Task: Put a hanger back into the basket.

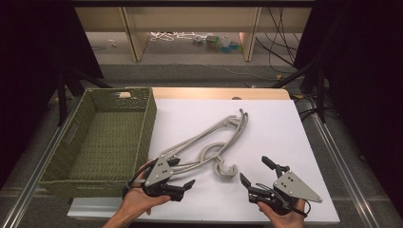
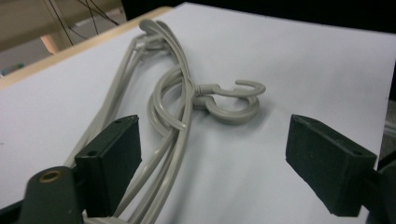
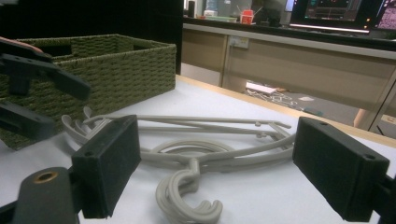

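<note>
Several grey plastic hangers lie stacked on a white board, their hooks pointing to the near edge. In the left gripper view the hangers run away from me and the hooks lie between the jaws' lines. My left gripper is open at the hangers' near left end, one jaw over the arms, nothing pinched. My right gripper stands open just right of the hooks, apart from them. In the right gripper view the hooks lie low between its wide jaws, with the left gripper at far left.
A green woven basket with nothing in it stands left of the board, close to my left hand; its wall rises behind the hangers. The white board ends at a wooden table strip at the back. Metal rails flank both sides.
</note>
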Demonstrator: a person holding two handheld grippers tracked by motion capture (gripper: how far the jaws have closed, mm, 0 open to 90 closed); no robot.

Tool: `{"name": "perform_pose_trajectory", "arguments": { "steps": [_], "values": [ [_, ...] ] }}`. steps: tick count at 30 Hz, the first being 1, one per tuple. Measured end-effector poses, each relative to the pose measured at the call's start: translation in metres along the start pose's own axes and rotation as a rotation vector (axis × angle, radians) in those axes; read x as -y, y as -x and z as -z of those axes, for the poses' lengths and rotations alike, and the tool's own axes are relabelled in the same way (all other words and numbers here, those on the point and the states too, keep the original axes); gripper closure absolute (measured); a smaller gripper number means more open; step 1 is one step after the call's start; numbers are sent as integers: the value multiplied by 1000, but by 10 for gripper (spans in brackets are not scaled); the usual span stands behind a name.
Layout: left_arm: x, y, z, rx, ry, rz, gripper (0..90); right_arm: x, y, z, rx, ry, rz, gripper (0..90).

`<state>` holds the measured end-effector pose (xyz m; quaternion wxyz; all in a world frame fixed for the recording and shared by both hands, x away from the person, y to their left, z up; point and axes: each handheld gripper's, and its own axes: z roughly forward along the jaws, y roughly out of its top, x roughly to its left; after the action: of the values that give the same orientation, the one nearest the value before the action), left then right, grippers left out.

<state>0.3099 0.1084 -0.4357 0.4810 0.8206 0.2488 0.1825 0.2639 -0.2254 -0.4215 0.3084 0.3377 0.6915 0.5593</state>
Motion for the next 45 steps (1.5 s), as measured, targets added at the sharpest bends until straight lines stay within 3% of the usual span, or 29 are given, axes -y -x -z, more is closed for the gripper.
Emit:
{"name": "perform_pose_trajectory", "arguments": {
  "steps": [3,7,11,14,15,19,25,28,35,41,45],
  "values": [
    [-4,-2,-15,-3,-112,-32,203,0,-1,0,1,-9,2,160],
    [-6,-3,-32,-6,-203,-72,218,1,-1,-2,-7,-7,7,165],
    [-9,-10,-45,-26,-293,-127,327,1,-1,-2,-17,-12,5,168],
    [-8,-14,-51,-25,-316,-116,378,2,0,-2,-24,-8,-3,168],
    [-7,-15,-53,-25,-322,-114,392,2,1,-3,-6,-8,4,168],
    [-6,-16,-60,-17,-349,-120,455,3,4,-4,-27,-12,-16,169],
    [-7,-18,-70,12,-372,-124,501,5,6,-3,-11,-13,-22,169],
    [-7,-18,-74,10,-391,-137,546,4,5,-3,-13,-13,-14,172],
    [-10,-19,-84,54,-427,-161,624,5,5,1,-21,-32,-19,175],
    [-11,-20,-92,63,-443,-146,697,5,4,-2,-24,-10,-25,184],
    [-12,-20,-95,63,-460,-138,759,5,4,-3,-23,-31,-10,188]
  ]
}}
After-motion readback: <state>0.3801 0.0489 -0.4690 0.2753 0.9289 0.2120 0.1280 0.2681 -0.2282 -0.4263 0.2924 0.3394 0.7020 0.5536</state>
